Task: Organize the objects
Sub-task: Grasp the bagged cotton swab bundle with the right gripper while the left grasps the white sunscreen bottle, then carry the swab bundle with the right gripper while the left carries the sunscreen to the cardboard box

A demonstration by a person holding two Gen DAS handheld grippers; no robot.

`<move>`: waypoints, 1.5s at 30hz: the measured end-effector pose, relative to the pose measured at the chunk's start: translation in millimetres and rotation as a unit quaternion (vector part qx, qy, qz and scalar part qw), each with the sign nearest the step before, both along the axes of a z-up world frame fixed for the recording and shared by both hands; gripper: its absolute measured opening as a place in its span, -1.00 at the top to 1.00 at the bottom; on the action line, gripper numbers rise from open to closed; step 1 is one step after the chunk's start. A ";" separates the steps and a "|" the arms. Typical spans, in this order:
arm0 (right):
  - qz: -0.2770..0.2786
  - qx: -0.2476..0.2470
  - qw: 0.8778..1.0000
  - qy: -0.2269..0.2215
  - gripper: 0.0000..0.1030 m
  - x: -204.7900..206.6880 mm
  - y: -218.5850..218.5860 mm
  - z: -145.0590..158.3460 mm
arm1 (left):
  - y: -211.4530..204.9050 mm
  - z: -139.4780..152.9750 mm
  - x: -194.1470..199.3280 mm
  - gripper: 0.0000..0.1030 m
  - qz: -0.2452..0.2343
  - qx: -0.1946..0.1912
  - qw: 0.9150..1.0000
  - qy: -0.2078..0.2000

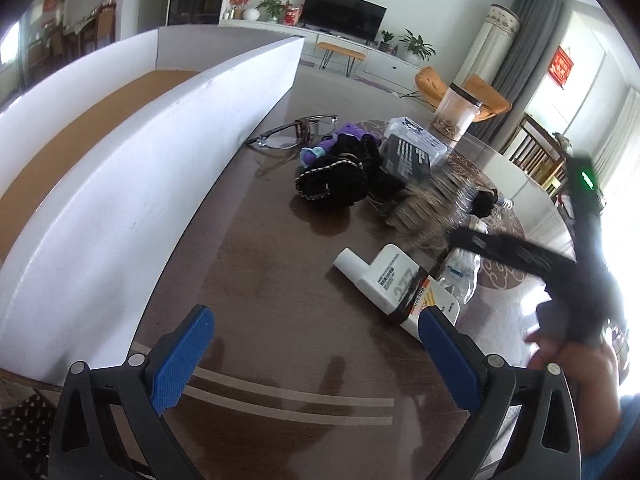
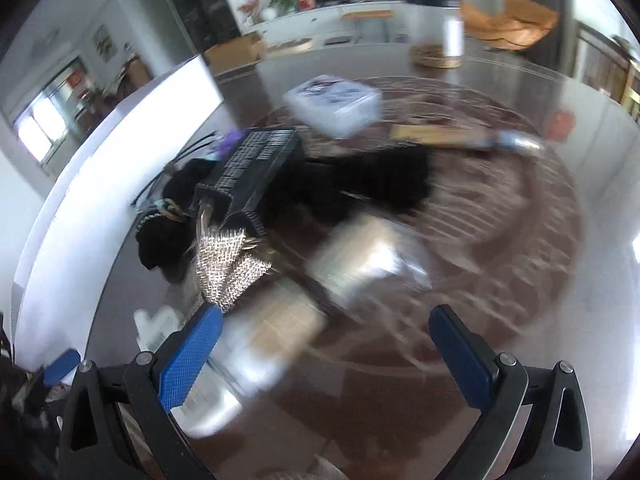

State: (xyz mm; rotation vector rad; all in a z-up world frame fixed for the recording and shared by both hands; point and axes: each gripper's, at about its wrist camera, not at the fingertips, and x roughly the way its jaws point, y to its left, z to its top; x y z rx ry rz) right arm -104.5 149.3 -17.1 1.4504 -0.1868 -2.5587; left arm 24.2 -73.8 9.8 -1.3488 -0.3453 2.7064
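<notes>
While nothing is held between its blue pads, the left gripper (image 1: 316, 354) is seen in the left wrist view with its jaws spread wide above the dark wooden table (image 1: 256, 280). A white box (image 1: 132, 184) with a cardboard-brown floor is set along the left side of the table, its near wall curving across the view. Just ahead of the right pad, a white bottle (image 1: 394, 284) with an orange and black label is laid on its side. Farther back, a pile of objects is gathered: a pair of glasses (image 1: 288, 136) near the box wall, a purple toy (image 1: 344, 136) just beside them, a black scrunchie (image 1: 332, 180) with gold trim in front of the toy, a black carton (image 1: 408, 158) with white print, and a clear plastic case (image 1: 420, 132) behind it. A clear jar (image 1: 456, 110) with brownish contents is stood upright beyond the pile. At the right edge, the right gripper (image 1: 520, 252) is shown from outside, blurred, in a hand (image 1: 576, 364).

From the right wrist view, much is blurred. The right gripper (image 2: 326, 350) is shown with its jaws spread apart and nothing between them, above the table (image 2: 400, 420). The black carton (image 2: 256, 168) is seen near the white box (image 2: 100, 184), with a glittery silver item (image 2: 228, 268) in front of it and the clear plastic case (image 2: 336, 104) behind. What is lying just ahead of the left pad cannot be told.
</notes>
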 end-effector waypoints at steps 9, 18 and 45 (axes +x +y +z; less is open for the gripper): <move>0.051 0.081 0.995 0.004 0.34 12.0 -33.0 -8.2 | 5.3 -0.6 -1.5 -1.00 -0.014 -0.003 1.000 -0.002; 0.135 0.100 0.986 0.011 0.35 69.1 -67.5 -10.1 | 12.5 -4.2 -3.2 -1.00 -0.026 0.005 1.000 -0.010; 0.153 0.132 0.978 -0.043 0.46 80.9 -26.9 -0.6 | 55.1 -7.7 -9.3 0.02 -0.076 -0.063 0.995 0.004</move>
